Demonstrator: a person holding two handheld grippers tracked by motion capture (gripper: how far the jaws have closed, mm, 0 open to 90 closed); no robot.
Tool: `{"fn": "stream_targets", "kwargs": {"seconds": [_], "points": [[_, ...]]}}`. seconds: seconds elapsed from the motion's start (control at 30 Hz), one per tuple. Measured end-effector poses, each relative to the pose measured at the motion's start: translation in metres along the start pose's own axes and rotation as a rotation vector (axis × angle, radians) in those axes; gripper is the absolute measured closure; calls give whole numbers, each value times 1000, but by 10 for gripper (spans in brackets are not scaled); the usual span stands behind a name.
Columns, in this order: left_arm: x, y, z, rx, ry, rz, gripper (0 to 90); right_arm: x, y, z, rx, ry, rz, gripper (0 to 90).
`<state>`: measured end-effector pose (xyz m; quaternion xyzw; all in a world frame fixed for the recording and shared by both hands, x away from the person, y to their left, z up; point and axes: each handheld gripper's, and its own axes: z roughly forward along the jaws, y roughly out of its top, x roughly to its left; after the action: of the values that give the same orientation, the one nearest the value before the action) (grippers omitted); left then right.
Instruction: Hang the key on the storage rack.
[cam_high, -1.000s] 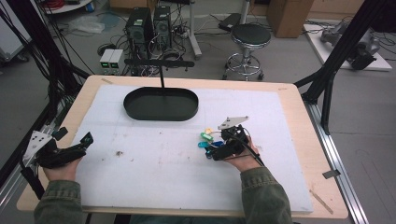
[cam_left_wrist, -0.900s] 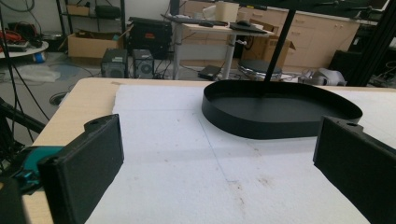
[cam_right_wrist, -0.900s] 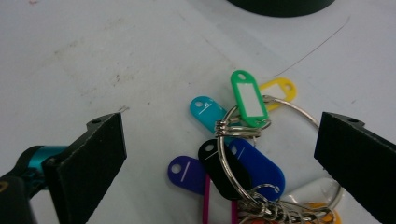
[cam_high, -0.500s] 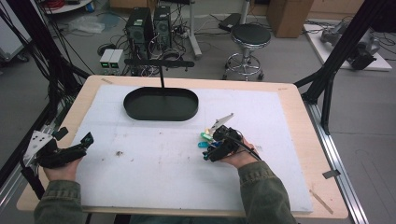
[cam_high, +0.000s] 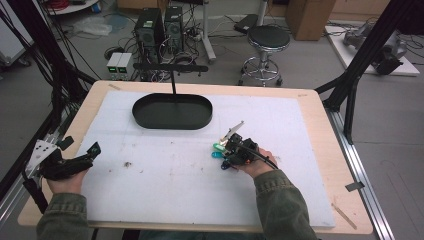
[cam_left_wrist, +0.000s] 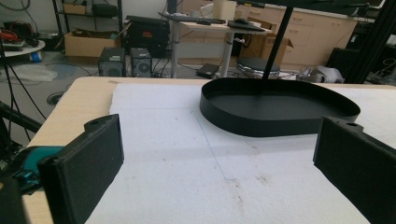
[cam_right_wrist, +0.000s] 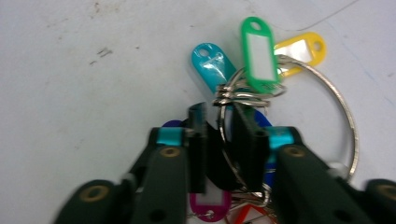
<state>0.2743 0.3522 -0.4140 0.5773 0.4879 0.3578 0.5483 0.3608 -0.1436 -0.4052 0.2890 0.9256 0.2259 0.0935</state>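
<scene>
A bunch of keys tags on a big wire key ring lies on the white foam mat, with a green tag, a teal tag and a yellow tag fanned out. My right gripper has just been closing and is shut on the ring's wire and the tags bunched there. From above, the right gripper points left at the tags in the mat's middle right. My left gripper rests open at the mat's left edge; its jaws hold nothing.
A black oval tray stands at the back middle of the mat, its wall ahead of the left gripper. A black post rises behind it. The wooden table edge runs along the right.
The right gripper tipped down onto the tags and its jaws closed around the key ring. The left hand stayed still.
</scene>
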Motion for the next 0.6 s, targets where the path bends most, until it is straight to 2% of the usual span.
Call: {"fn": "stream_targets", "kwargs": {"seconds": [0.2, 0.43, 0.6], "points": [[1, 0, 0, -2, 0, -4, 22, 1, -1, -2, -3, -9, -19, 849], [0, 0, 0, -2, -2, -2, 22, 0, -2, -16, -77, -4, -16, 857], [0, -1, 1, -1, -3, -2, 22, 2, 1, -26, -129, -32, -43, 860]]}}
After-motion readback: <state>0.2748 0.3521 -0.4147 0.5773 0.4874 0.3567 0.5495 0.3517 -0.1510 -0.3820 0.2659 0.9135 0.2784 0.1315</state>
